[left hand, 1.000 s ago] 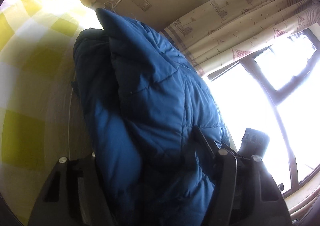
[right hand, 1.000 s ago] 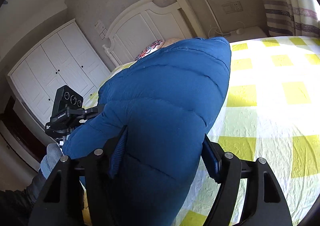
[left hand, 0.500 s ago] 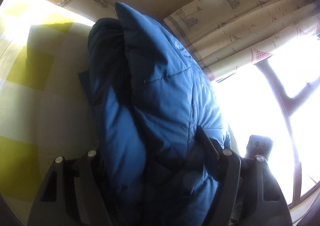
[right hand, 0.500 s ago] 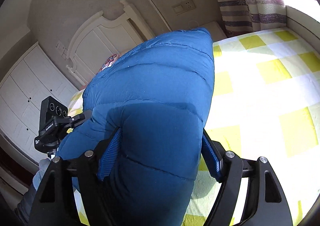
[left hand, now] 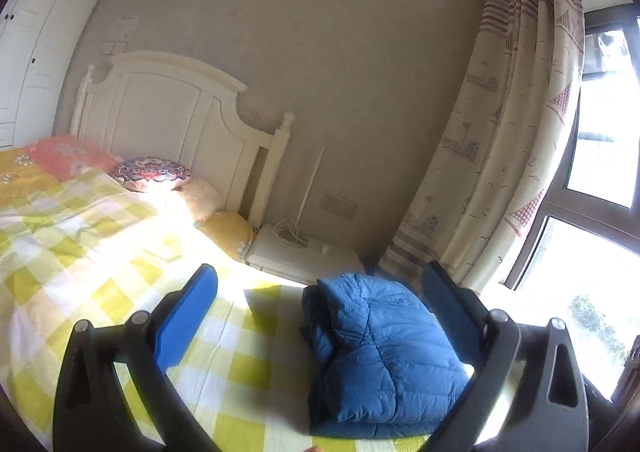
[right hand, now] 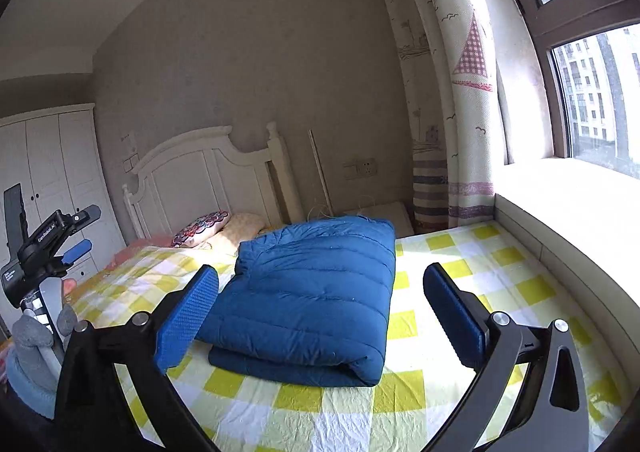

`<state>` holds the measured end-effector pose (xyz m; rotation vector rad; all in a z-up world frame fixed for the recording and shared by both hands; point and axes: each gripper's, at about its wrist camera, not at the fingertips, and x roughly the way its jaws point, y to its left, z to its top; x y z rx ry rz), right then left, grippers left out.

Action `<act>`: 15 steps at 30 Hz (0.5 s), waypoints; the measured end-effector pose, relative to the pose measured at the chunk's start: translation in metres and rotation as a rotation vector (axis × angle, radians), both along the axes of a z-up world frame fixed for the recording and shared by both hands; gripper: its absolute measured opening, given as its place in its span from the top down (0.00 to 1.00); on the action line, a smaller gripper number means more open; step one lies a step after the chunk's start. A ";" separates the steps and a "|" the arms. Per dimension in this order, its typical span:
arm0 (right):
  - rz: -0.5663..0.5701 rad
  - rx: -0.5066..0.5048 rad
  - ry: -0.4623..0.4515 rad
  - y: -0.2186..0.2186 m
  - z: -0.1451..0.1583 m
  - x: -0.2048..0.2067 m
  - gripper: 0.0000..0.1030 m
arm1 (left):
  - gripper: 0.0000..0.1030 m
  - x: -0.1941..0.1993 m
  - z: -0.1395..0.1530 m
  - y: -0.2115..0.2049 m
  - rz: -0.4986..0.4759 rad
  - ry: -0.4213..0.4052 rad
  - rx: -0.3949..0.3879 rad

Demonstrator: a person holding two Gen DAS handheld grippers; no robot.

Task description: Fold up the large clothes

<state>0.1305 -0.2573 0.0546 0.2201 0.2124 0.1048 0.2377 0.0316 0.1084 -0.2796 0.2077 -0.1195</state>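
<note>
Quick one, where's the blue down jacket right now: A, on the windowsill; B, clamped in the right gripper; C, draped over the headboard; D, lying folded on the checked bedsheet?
D: the blue down jacket lies folded flat on the checked bedsheet, touching neither pad of the right gripper, whose jaws are opening.

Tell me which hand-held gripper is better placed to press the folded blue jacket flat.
Right, probably. The right hand-held gripper faces the blue jacket squarely between its opening jaws; through the left hand-held gripper it lies off-centre, toward one finger. Neither touches it.
</note>
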 end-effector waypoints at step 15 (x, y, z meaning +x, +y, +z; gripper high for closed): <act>-0.051 -0.166 0.064 0.042 -0.060 -0.088 0.04 | 0.02 -0.127 -0.096 -0.061 0.010 0.137 0.260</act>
